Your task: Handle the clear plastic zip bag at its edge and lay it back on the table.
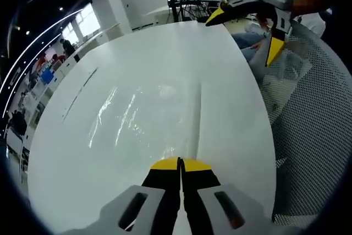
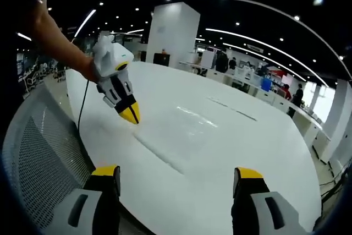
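The clear plastic zip bag (image 1: 129, 115) lies flat on the white table (image 1: 165, 48), showing mostly as glare and a long crease. My left gripper (image 1: 180, 163) is shut, its yellow tips pinching the bag's near edge where the crease ends. In the right gripper view the left gripper (image 2: 132, 116) points down onto the bag (image 2: 184, 127) at the table's edge, held by a person's hand. My right gripper (image 2: 177, 173) is open with nothing between its fingers, off the table's side. In the left gripper view the right gripper (image 1: 239, 42) hangs open beyond the far right edge.
A grey mesh chair (image 1: 319, 125) stands by the table's side, also seen as the mesh chair (image 2: 44, 152). A black cable (image 2: 82, 108) hangs from the left gripper. Desks, pillars and people fill the office behind.
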